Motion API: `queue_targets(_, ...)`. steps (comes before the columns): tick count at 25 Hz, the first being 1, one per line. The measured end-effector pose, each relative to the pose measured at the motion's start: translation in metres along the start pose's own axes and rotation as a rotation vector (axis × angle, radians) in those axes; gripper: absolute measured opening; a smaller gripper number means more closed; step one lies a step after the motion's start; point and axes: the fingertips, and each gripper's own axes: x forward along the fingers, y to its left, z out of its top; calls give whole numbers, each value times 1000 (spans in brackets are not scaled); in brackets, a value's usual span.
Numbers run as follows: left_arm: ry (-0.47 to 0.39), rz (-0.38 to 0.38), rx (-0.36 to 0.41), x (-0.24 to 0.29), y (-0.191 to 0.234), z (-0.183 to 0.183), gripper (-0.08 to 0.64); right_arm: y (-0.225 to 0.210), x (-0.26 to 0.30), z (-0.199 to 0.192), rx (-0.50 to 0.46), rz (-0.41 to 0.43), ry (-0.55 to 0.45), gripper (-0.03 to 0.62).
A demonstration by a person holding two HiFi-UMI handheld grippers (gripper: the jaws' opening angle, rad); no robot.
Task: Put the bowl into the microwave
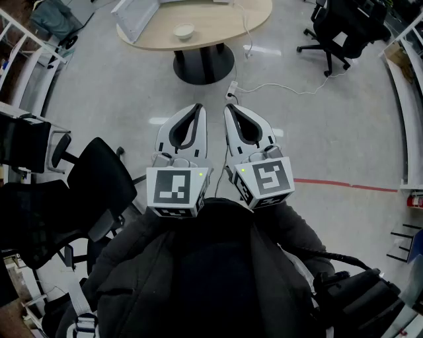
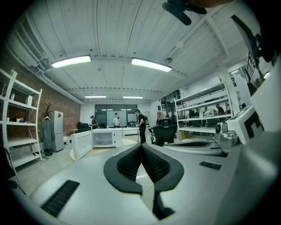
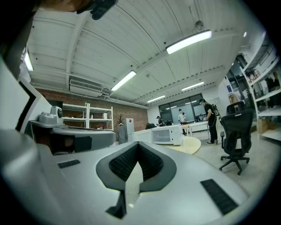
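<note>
A small white bowl (image 1: 184,31) sits on the oval wooden table (image 1: 218,30) across the room. The white microwave (image 1: 135,16) stands at the table's left end with its door swung open. The left gripper view shows the microwave (image 2: 103,137) far ahead, and the right gripper view shows it too (image 3: 167,134). I cannot make out the bowl in either gripper view. My left gripper (image 1: 197,107) and right gripper (image 1: 229,107) are held side by side over the floor, well short of the table. Both are shut with nothing between the jaws.
Black office chairs (image 1: 46,198) crowd the left side, and another chair (image 1: 344,26) stands at the far right. A power strip with a white cable (image 1: 232,89) lies on the floor before the table's pedestal. A red floor line (image 1: 350,186) runs at the right. People (image 2: 141,126) stand far behind the table.
</note>
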Motion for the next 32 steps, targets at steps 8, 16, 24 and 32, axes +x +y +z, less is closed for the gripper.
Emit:
queue_targets(8, 26, 46, -25, 48, -83, 8, 9, -85, -39, 0, 69, 49, 3, 2)
queue_targets(16, 118, 58, 33, 79, -124, -11, 9, -131, -53, -16, 160, 98, 18, 2)
queue_targets(24, 127, 98, -3, 94, -108, -21, 9, -138, -36, -30, 178, 117, 58, 2)
queue_targets(32, 112, 153, -74, 113, -31, -29, 9, -123, 35, -37, 159, 137, 101, 2)
